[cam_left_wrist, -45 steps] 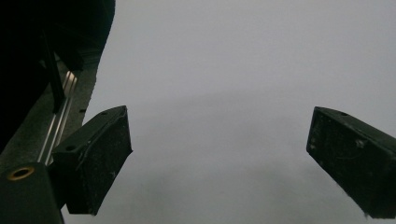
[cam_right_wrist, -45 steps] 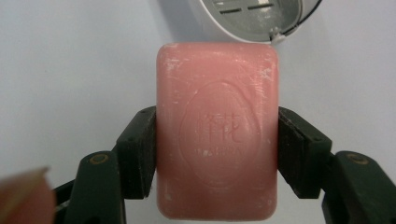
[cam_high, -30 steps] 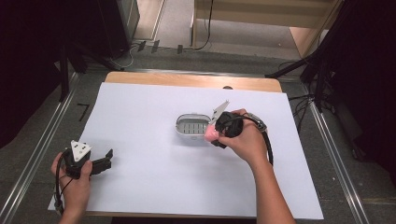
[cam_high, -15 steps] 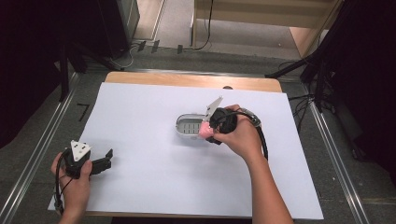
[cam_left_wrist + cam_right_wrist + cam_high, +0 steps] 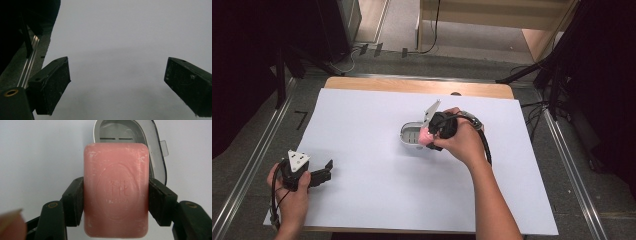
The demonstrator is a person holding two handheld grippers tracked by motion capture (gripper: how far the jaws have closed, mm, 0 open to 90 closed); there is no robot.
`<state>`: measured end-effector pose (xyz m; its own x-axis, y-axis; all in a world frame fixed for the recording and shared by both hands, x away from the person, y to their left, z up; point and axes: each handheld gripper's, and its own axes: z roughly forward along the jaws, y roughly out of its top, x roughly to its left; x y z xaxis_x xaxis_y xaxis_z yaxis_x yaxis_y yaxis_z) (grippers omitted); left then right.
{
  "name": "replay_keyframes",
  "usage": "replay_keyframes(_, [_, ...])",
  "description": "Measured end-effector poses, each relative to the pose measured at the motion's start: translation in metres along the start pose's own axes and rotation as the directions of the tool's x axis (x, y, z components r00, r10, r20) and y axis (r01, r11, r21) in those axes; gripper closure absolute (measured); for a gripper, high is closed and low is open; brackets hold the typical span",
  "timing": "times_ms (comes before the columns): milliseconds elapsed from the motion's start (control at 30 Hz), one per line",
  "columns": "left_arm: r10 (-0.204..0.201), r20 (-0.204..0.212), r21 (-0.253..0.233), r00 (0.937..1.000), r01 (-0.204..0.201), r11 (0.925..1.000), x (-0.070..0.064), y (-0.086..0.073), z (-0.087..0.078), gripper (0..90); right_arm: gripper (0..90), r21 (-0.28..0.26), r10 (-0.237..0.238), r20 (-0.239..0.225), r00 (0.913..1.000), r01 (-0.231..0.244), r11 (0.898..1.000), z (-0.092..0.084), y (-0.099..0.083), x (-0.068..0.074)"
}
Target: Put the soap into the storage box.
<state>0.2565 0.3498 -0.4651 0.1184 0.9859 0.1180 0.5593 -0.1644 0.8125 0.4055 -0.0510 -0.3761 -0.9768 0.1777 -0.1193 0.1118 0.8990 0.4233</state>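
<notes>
From above, your table (image 5: 362,84) carries a big white sheet (image 5: 377,190), with grey floor and dark curtains around it and cables trailing beyond the far edge. Your right gripper (image 5: 432,136) sits near the sheet's middle, its jaws clamped on a pink bar of soap (image 5: 426,135) held right over the open grey soap box (image 5: 412,137). The right gripper view adds what the high view cannot: the soap (image 5: 116,191) is squeezed on both long sides, has stamped lettering, and the slotted box (image 5: 140,142) lies just beyond it. Your left gripper (image 5: 323,172) rests at the sheet's near-left corner, jaws spread wide and holding nothing, bare paper (image 5: 120,37) between them.
</notes>
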Motion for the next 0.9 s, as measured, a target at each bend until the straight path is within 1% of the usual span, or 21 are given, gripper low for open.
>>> replay_keyframes(133, [0.0, 0.001, 0.0, 1.0, 0.0, 1.0, 0.0, 0.0, 0.0, 7.1, 39.0, -0.001, -0.002, -0.004, 1.0, 0.002, 1.0, 0.001, 0.004, -0.002])
replay_keyframes(167, [-0.001, 0.001, 0.0, 1.0, 0.001, 1.0, 0.0, 0.0, 0.0, 7.1, 39.0, -0.006, -0.01, 0.0, 0.9999, 0.01, 1.0, 0.002, 0.005, -0.004])
replay_keyframes(233, [-0.002, 0.0, 0.001, 1.0, 0.002, 1.0, 0.0, 0.0, 0.0, 7.1, 39.0, -0.008, 0.004, -0.002, 1.0, -0.004, 1.0, 0.002, 0.007, -0.005])
replay_keyframes(267, [-0.003, -0.001, 0.001, 1.0, 0.003, 1.0, 0.0, 0.0, 0.001, 7.1, 39.0, -0.015, 0.003, 0.004, 1.0, -0.003, 1.0, 0.002, 0.008, -0.007])
replay_keyframes(367, [-0.002, -0.001, 0.005, 1.0, 0.002, 1.0, 0.0, 0.0, 0.001, 7.1, 39.0, -0.017, 0.002, -0.002, 1.0, -0.002, 1.0, 0.004, 0.011, -0.01])
replay_keyframes(467, [-0.004, 0.0, 0.003, 1.0, 0.004, 1.0, 0.0, 0.0, 0.001, 7.1, 39.0, -0.008, -0.014, -0.001, 0.9999, 0.014, 1.0, 0.008, 0.015, -0.012])
replay_keyframes(533, [-0.005, -0.001, 0.004, 1.0, 0.005, 1.0, 0.0, 0.0, 0.001, 7.1, 39.0, -0.001, -0.034, -0.005, 0.9994, 0.034, 0.999, 0.01, 0.018, -0.014])
replay_keyframes(600, [-0.001, -0.001, 0.007, 1.0, 0.001, 1.0, 0.0, 0.0, 0.001, 7.1, 39.0, -0.002, -0.041, -0.011, 0.9991, 0.041, 0.999, 0.012, 0.02, -0.015])
replay_keyframes(733, [-0.001, 0.0, 0.008, 1.0, 0.001, 1.0, 0.0, 0.0, 0.001, 7.1, 39.0, 0.003, -0.059, -0.006, 0.9982, 0.06, 0.998, 0.016, 0.024, -0.017])
replay_keyframes(867, [-0.002, 0.001, 0.008, 1.0, 0.002, 1.0, 0.0, 0.0, 0.001, 7.1, 39.0, 0.004, -0.064, -0.016, 0.9978, 0.064, 0.998, 0.02, 0.026, -0.019])
replay_keyframes(900, [-0.001, 0.001, 0.01, 1.0, 0.001, 1.0, 0.0, 0.0, 0.001, 7.1, 39.0, 0.003, -0.071, -0.017, 0.9973, 0.071, 0.997, 0.021, 0.027, -0.019])
